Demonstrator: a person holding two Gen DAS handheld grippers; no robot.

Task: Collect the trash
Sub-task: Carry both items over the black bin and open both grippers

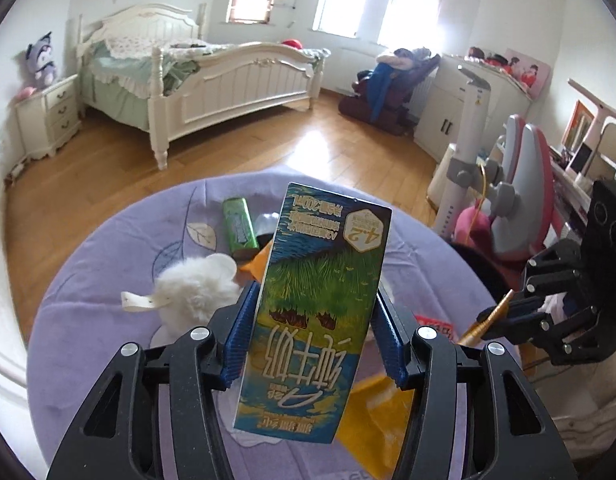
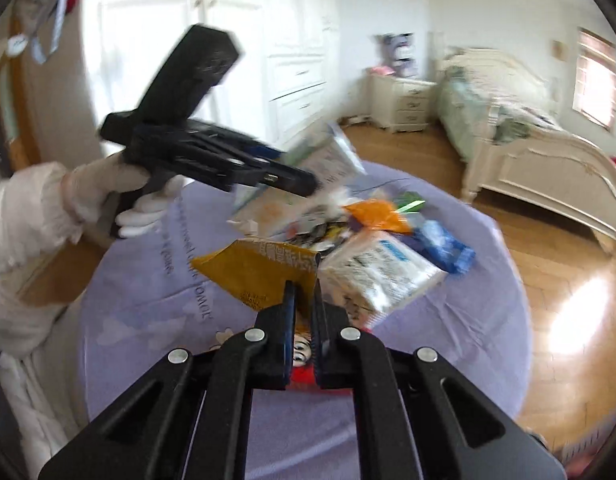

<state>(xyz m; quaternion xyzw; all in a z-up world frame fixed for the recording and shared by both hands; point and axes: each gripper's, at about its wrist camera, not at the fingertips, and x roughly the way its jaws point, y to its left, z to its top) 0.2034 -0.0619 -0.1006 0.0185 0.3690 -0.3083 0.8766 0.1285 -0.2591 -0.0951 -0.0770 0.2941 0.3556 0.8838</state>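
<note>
Here the left claw (image 1: 314, 320) is clamped on a milk carton (image 1: 316, 304), its blue pads (image 1: 240, 336) pressed against the carton's two narrow sides; the carton is held upside down, raised above the round worktop (image 1: 108, 280) with its lilac cloth. Below and behind the carton on the worktop lie a fluffy white toy (image 1: 192, 292) with a cream tag, a green wrapper (image 1: 239, 224), an orange packet (image 1: 256, 262) and a yellow bag (image 1: 372, 420). In the right wrist view the right claw (image 2: 304, 300) is nearly closed, its fingers pinching the edge of a gold snack bag (image 2: 260, 272) that hangs out over the worktop (image 2: 468, 340). Just beyond it sits a heap of trash: a white printed pouch (image 2: 384, 276), a blue wrapper (image 2: 444, 246), an orange wrapper (image 2: 374, 216) and a green scrap (image 2: 410, 204). The same view shows the left claw (image 2: 304, 184) from the side, gripped by a white-gloved hand (image 2: 124, 196), with the carton (image 2: 328, 160) blurred in it above the heap. From the left wrist view the right claw (image 1: 496, 316) appears at the right edge with the gold bag (image 1: 488, 320) in it. A white bed (image 1: 212, 80) stands on the wooden floor (image 1: 308, 140) behind.
</note>
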